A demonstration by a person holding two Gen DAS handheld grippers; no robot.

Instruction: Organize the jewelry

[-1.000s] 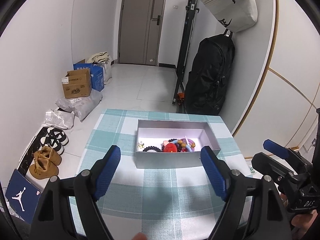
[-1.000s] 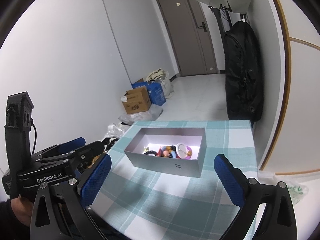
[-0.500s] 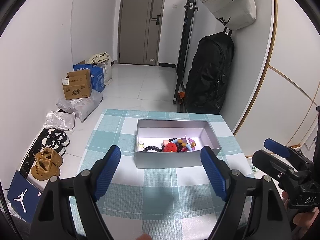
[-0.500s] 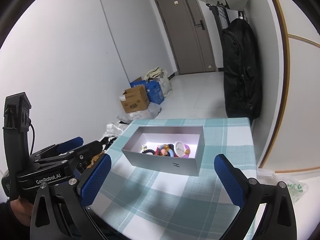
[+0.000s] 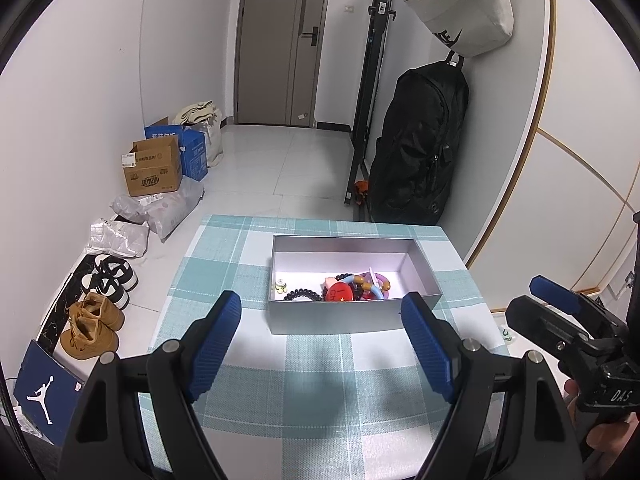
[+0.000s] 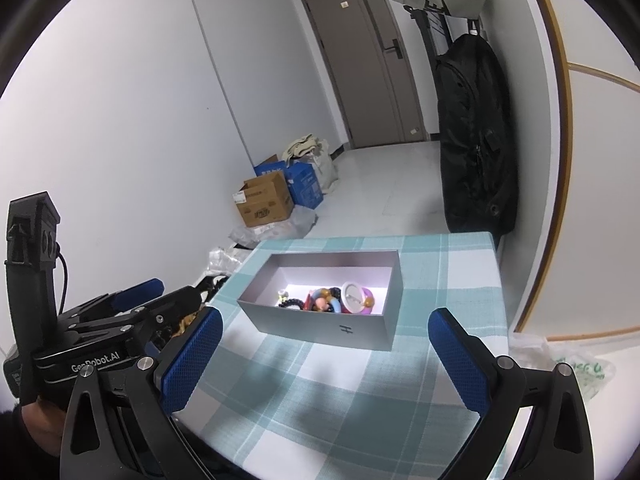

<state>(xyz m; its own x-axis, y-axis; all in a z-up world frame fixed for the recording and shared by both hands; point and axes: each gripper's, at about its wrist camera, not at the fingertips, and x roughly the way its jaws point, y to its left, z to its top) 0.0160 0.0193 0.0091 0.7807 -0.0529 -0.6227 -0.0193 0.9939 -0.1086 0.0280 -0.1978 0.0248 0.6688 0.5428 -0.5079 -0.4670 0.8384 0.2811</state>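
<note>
A grey open box (image 5: 352, 320) stands on the teal checked tablecloth (image 5: 312, 392); it also shows in the right wrist view (image 6: 320, 326). Inside lie mixed jewelry pieces: a black bead bracelet (image 5: 303, 295), a red round piece (image 5: 339, 292) and a pink-purple round item (image 6: 356, 298). My left gripper (image 5: 320, 346) is open and empty, held above the cloth in front of the box. My right gripper (image 6: 326, 356) is open and empty, near the box's front right. Each gripper shows at the edge of the other's view.
The small table stands by a white wall on its right. A black backpack (image 5: 420, 148) hangs beyond it. On the floor to the left lie shoes (image 5: 92, 324), plastic bags (image 5: 160, 212) and cardboard boxes (image 5: 154, 170). A closed door (image 5: 280, 40) is at the back.
Both grippers have drawn back and risen slightly; the box looks a little smaller and farther. Both stay open and empty.
</note>
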